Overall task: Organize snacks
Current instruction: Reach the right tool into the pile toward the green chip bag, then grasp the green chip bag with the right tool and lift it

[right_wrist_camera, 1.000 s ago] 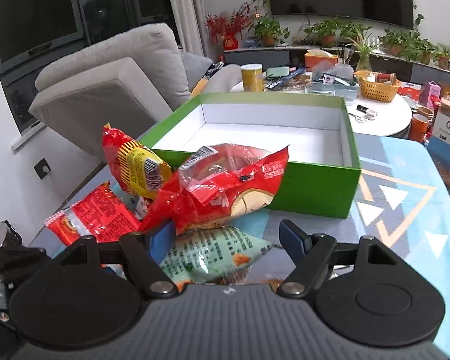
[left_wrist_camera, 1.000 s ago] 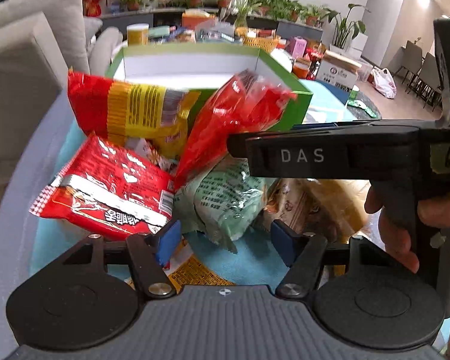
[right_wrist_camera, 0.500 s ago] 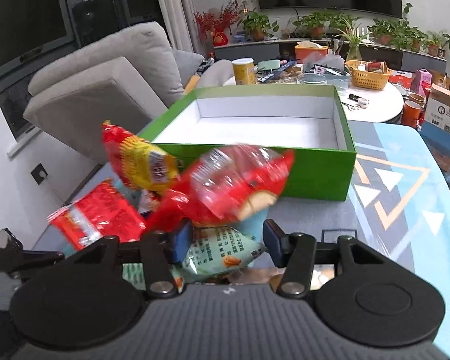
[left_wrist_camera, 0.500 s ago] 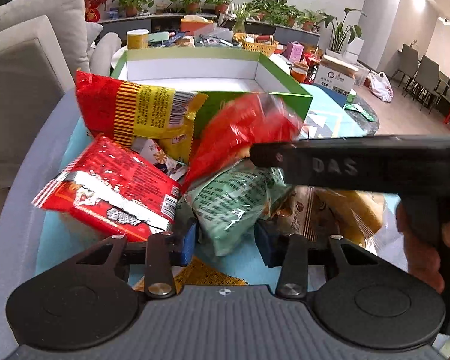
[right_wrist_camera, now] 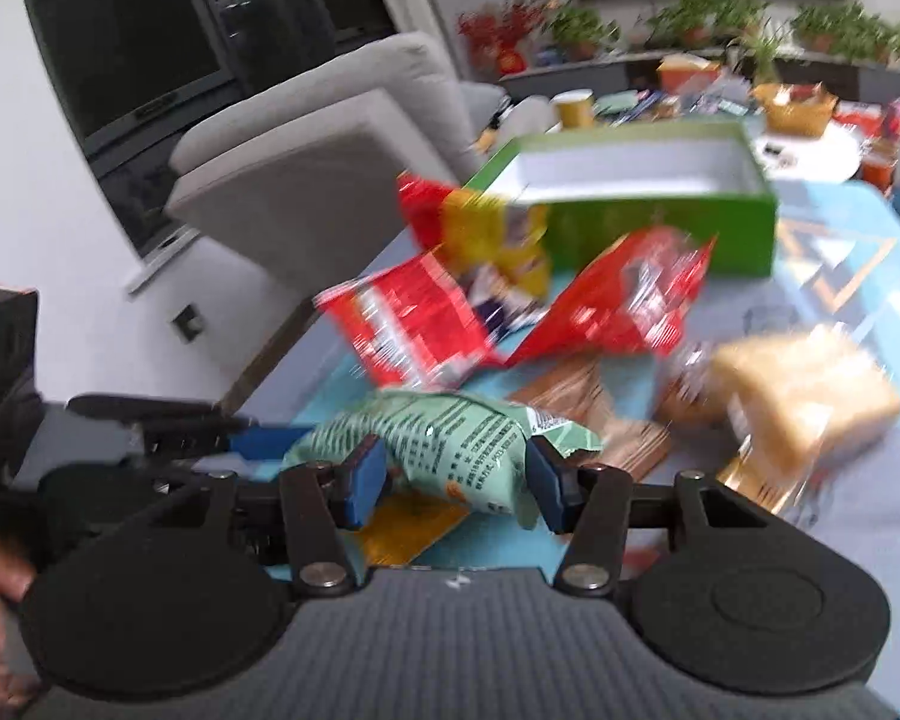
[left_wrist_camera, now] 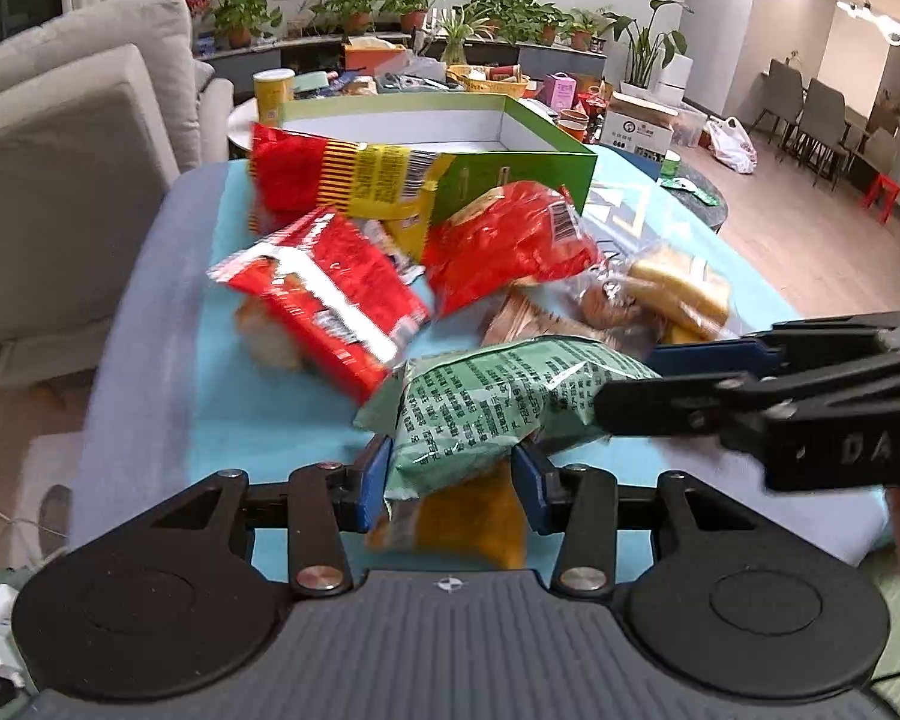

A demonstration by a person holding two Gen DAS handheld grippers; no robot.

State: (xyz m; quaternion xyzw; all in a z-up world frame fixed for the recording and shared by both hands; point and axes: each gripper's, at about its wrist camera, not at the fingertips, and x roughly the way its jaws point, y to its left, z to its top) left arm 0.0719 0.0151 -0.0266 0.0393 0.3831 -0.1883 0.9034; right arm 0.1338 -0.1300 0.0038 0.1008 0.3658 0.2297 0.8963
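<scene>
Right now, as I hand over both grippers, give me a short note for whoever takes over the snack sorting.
Left gripper: jaws have just been closing and now pinch the green bag.
Right gripper: pads pressed on the same bag.
Green box: behind the pile, open, no snacks visible inside.
Done: nothing boxed yet.
Left: green bag, red packets and bread into the box; the packets and bread lie on the blue cloth.
</scene>
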